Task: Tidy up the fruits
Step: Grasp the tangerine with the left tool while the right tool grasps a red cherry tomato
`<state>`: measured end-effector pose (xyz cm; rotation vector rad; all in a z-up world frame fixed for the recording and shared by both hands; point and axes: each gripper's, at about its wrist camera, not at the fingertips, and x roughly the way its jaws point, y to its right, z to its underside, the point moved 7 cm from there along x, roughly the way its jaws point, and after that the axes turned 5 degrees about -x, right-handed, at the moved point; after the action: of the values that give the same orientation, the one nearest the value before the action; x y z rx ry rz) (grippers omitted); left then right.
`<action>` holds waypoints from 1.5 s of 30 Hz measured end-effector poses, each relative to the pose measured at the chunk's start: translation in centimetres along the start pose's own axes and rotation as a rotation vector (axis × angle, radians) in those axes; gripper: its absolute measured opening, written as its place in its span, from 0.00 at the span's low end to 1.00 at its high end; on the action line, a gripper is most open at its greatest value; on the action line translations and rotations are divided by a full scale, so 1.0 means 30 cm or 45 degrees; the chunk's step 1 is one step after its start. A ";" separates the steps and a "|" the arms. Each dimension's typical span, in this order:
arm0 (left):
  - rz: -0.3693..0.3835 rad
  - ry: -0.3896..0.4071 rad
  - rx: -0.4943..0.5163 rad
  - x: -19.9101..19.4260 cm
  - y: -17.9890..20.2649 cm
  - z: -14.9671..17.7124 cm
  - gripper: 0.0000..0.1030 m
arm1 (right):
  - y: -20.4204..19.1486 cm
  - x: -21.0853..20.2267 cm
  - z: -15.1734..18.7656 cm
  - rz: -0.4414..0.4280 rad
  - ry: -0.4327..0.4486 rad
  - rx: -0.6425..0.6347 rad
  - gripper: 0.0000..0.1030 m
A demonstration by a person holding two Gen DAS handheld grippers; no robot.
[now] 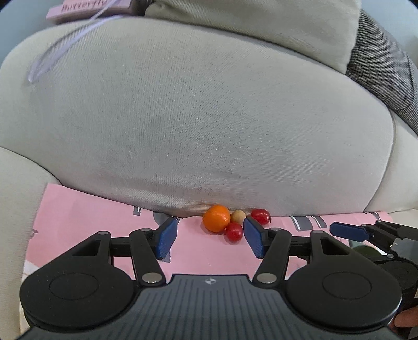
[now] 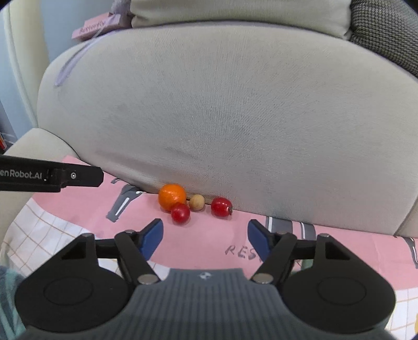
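Observation:
An orange mandarin [image 1: 216, 217] [image 2: 172, 197], a small tan round fruit [image 1: 238, 216] [image 2: 196, 202] and two red cherry tomatoes lie on a pink cloth [image 1: 104, 225] [image 2: 209, 240] against a grey sofa cushion. One tomato [image 1: 233, 231] [image 2: 180, 213] touches the mandarin in front; the other [image 1: 260, 216] [image 2: 221, 206] lies to the right. My left gripper [image 1: 211, 236] is open and empty just before the fruits. My right gripper [image 2: 205, 236] is open and empty, a little behind them.
The big grey cushion [image 1: 196, 117] [image 2: 222, 104] rises right behind the fruits. A pink box with a ribbon [image 1: 86, 10] [image 2: 96, 26] rests on top of it. The right gripper's fingers [image 1: 350, 231] show at the left view's right edge.

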<state>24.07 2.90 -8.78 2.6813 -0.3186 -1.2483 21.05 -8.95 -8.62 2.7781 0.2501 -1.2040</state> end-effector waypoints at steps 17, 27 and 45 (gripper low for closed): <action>0.127 -0.179 -0.098 0.316 -0.023 0.005 0.64 | 0.068 0.301 -0.048 -0.064 -0.171 0.103 0.49; 0.151 -0.270 -0.146 0.466 -0.018 0.023 0.61 | 0.108 0.423 -0.038 -0.076 -0.277 0.168 0.44; 0.155 -0.320 -0.195 0.587 -0.011 0.091 0.50 | 0.090 0.557 -0.022 -0.066 -0.380 0.168 0.34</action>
<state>33.05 -1.56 -23.51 2.3434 -0.3949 -1.5075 33.29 -9.68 -20.31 2.6613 0.2239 -1.6811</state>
